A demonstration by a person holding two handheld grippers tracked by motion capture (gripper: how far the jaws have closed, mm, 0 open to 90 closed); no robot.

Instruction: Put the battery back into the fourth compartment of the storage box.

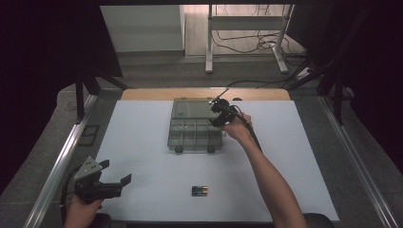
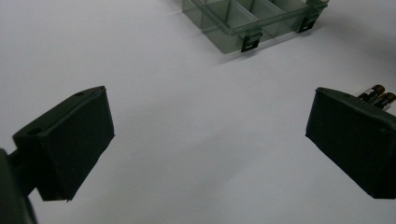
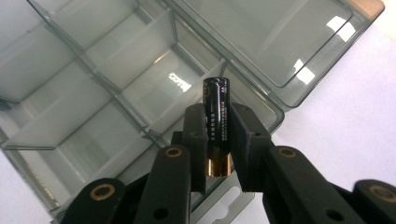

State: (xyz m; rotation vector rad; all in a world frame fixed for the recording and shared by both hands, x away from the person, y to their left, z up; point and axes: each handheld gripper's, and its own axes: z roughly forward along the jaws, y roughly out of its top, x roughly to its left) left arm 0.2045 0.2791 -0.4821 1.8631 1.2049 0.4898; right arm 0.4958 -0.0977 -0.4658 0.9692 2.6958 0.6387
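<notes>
We see the right gripper point(image 3: 217, 140) clamped on a battery point(image 3: 216, 121); the fingers point(image 3: 195, 135) press it from both sides, gold end toward the camera, black end out past the tips. In the right gripper view the battery sits at frame centre, over the right-hand compartments of the open box point(image 3: 93, 93), the clear lid point(image 3: 275, 42) lying back at upper right. In the high view the right gripper point(image 1: 219, 114) is at the box's point(image 1: 195, 135) upper right corner, just above frame centre.

The left gripper point(image 1: 116, 183) sits at lower left of the high view, fingers wide, nothing between them. In the left gripper view its fingers point(image 2: 70, 140) stand at the frame's two sides over bare white bench point(image 2: 187, 140); the box point(image 2: 233, 23) front edge with two latches is at top centre.

Two more batteries point(image 1: 199, 191) lie side by side on the bench point(image 1: 142, 142) at lower centre of the high view, well apart from the box; their tips peek past the right-hand finger in the left gripper view point(image 2: 377, 94).
</notes>
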